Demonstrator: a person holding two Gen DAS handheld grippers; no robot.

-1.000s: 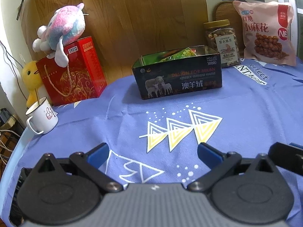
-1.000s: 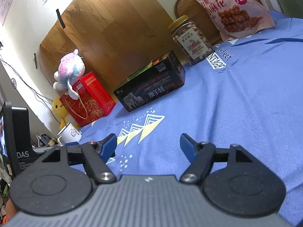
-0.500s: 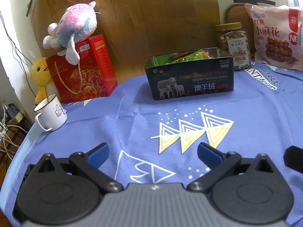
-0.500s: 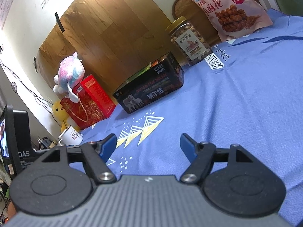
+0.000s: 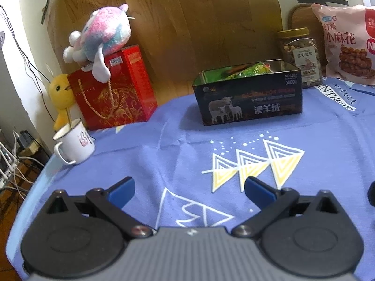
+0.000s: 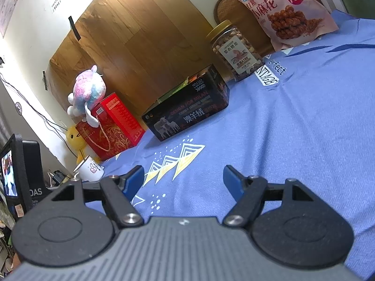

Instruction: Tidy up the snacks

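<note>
A black open box with sheep printed on its side stands on the blue cloth; green snack packets show above its rim. Right of it stands a clear jar of nuts with a gold lid. A pink bag of fried twists leans at the far right. My left gripper hangs open over the cloth, well short of the box, nothing between its blue fingers. My right gripper is open too and holds nothing.
A red gift bag with a pastel plush on top stands at the left, a yellow duck toy behind it. A white mug sits near the table's left edge. A wooden panel backs the table.
The left wrist view has shifted: the box, bag and mug slid rightward and slightly down in frame as my left gripper turned a little. The right wrist view barely changed. Both grippers stayed open.
</note>
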